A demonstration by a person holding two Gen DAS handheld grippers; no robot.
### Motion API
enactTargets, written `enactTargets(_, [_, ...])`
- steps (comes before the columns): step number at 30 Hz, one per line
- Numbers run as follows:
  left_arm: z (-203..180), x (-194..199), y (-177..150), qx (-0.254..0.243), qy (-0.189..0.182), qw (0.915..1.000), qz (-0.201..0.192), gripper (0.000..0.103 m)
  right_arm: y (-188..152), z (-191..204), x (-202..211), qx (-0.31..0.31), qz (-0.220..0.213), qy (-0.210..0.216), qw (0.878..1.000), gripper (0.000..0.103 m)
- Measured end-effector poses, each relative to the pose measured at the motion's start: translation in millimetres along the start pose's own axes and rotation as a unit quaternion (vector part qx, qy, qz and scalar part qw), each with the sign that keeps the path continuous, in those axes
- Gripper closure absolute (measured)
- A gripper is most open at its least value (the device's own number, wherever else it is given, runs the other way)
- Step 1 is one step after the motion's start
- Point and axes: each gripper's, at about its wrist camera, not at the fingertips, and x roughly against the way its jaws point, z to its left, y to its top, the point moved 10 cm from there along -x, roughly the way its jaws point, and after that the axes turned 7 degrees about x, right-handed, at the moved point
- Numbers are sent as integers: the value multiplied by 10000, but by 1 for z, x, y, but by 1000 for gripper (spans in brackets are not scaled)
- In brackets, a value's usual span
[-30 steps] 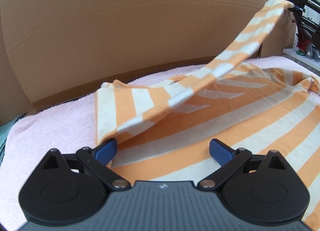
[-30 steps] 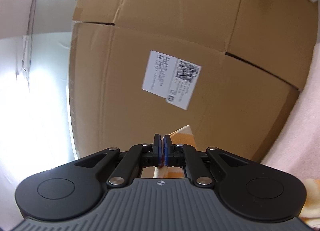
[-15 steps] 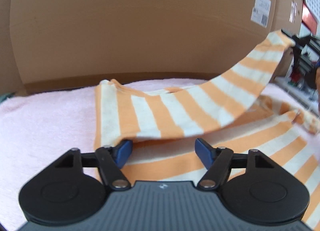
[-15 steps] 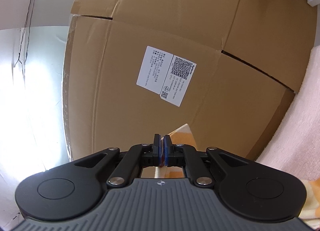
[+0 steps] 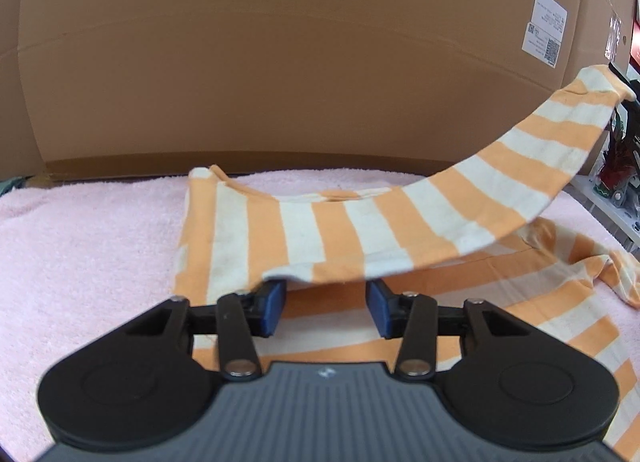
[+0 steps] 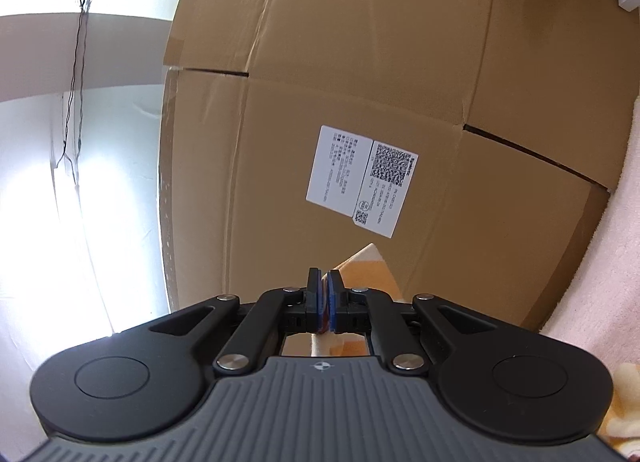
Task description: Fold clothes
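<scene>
An orange-and-cream striped shirt (image 5: 520, 302) lies on a pink towel (image 5: 80, 242). One long sleeve (image 5: 400, 230) rises from its left shoulder in a sagging arc to the upper right edge of the left wrist view. My left gripper (image 5: 326, 304) hovers low over the shirt, just before the sleeve's near edge. Its jaws are closing and the blue pads (image 5: 274, 302) press on nothing, with striped cloth lying in the gap below them. My right gripper (image 6: 324, 294) is shut on the sleeve's end (image 6: 368, 270), held up and tilted toward a cardboard box.
A tall cardboard box (image 5: 280, 62) with a white label (image 5: 544, 32) walls off the far side of the towel. The same box (image 6: 400, 62) and label (image 6: 360, 178) fill the right wrist view. A white shelf with small items (image 5: 608, 190) stands at the right.
The left gripper's jaws have narrowed from wide apart to about half, and it has rolled level. The lifted sleeve now hangs in a slacker curve. The right gripper stays shut on the sleeve end.
</scene>
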Motion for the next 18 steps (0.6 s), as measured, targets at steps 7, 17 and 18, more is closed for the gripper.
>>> enactTargets(7, [-8,-5,-6,-51,-109,9999,73,54,5,-4,4,-170,-162,-22,9997,99])
enactTargets(17, [-17,-5,-12,-177,-324,9992,148,39,17,-17,13,-432,-434,-123,9980,99])
enactTargets(18, [-19,-5,-13,-217,-350,9990,170,38,18,-19,14,-452,-466,-159,9978,99])
